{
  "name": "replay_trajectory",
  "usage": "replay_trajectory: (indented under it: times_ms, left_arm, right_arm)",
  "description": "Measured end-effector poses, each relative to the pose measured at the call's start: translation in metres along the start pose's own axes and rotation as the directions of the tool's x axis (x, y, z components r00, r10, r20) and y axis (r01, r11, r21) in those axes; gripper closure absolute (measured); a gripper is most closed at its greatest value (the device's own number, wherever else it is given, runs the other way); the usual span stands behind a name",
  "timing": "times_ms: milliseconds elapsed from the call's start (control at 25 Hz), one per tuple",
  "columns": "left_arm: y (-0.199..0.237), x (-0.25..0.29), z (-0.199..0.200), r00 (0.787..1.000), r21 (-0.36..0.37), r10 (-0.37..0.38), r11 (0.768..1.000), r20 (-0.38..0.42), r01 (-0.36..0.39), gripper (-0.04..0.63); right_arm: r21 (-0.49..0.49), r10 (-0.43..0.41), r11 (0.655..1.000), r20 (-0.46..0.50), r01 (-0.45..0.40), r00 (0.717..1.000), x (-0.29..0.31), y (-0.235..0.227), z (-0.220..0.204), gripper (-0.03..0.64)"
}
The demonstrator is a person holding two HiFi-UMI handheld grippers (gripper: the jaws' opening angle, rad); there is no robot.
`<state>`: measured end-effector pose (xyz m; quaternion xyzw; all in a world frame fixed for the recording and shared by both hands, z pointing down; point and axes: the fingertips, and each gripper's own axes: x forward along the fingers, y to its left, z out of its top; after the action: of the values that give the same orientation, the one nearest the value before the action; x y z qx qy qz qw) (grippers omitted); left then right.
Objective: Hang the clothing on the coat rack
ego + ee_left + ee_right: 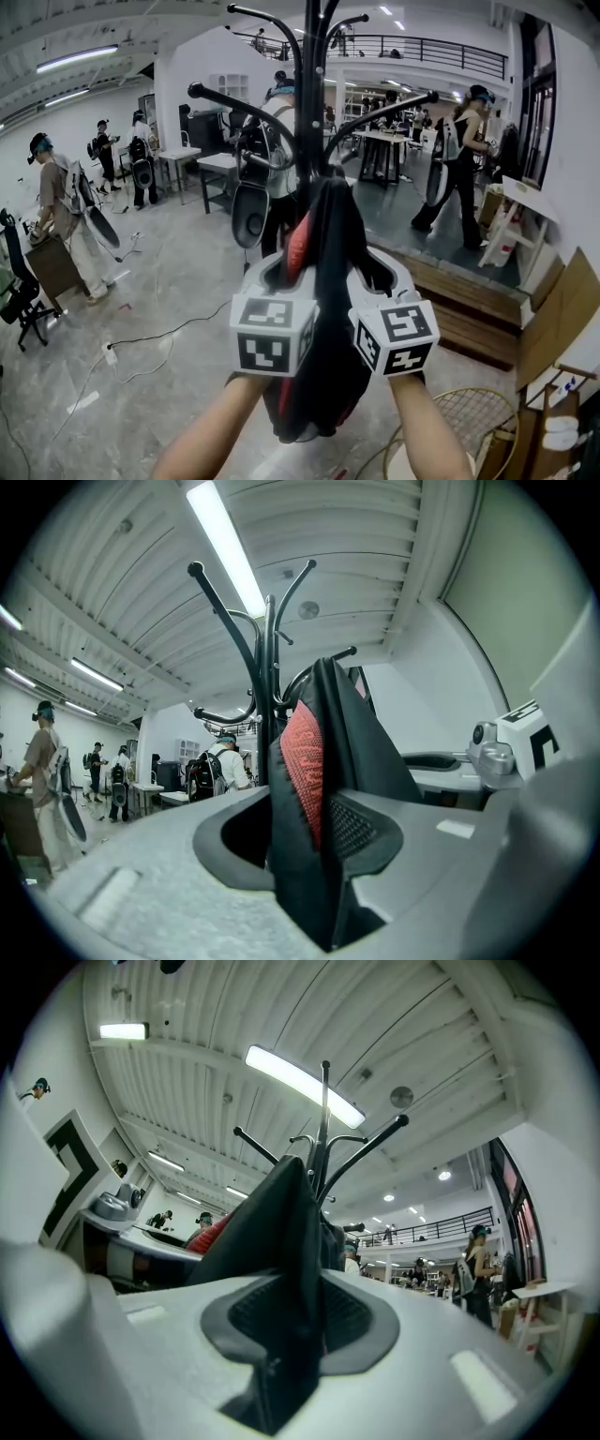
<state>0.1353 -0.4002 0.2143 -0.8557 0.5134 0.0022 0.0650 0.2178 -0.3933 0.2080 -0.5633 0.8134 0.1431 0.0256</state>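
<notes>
While held up against the pole of the coat rack (311, 141), noted clothing (323, 319) as a long, narrow bundle: black outer fabric, red knit-textured panel on its left face. Fabric matte, creased lengthwise; garment type not determinable. Top edge up by a lower hook of the rack; bulk sagging below both grippers. Left gripper (305, 836): fingers (361, 829) spread, cloth standing between them, dark gap on one side, no pinch. Right gripper (300, 1326): fingers (352, 1316) clamped on a black fold.
</notes>
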Motion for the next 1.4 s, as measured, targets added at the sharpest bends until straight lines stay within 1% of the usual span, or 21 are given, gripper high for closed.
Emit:
replay_trajectory:
  times_ms: [560, 760, 1000, 1160, 1240, 1400]
  left_arm:
    - [-0.018, -0.017, -0.002, 0.996, -0.003, -0.084, 0.996, -0.004, 0.084, 0.479]
    - [-0.016, -0.036, 0.003, 0.992, -0.007, -0.124, 0.992, -0.004, 0.124, 0.479]
    - [-0.015, -0.053, 0.001, 0.988, -0.017, -0.157, 0.988, -0.009, 0.157, 0.479]
    - [-0.02, -0.066, -0.003, 0.983, -0.025, -0.182, 0.983, -0.012, 0.181, 0.479]
    - [-0.022, -0.073, -0.007, 0.981, -0.031, -0.195, 0.98, -0.021, 0.195, 0.479]
    - [-0.026, -0.088, -0.015, 0.974, -0.041, -0.223, 0.974, -0.035, 0.221, 0.48]
  right_arm:
    - [-0.008, -0.1, 0.995, -0.005, 0.1, 0.995, -0.034, 0.001, 0.009, 0.529]
    - [-0.015, -0.131, 0.991, -0.022, 0.131, 0.991, -0.044, 0.018, 0.018, 0.529]
    - [-0.041, -0.136, 0.99, -0.051, 0.134, 0.989, -0.054, 0.04, 0.019, 0.529]
    - [-0.05, -0.132, 0.99, -0.082, 0.128, 0.988, -0.064, 0.056, 0.014, 0.531]
    - [-0.047, -0.138, 0.99, -0.09, 0.135, 0.986, -0.07, 0.063, 0.012, 0.547]
    - [-0.043, -0.155, 0.987, -0.103, 0.152, 0.982, -0.083, 0.076, 0.009, 0.554]
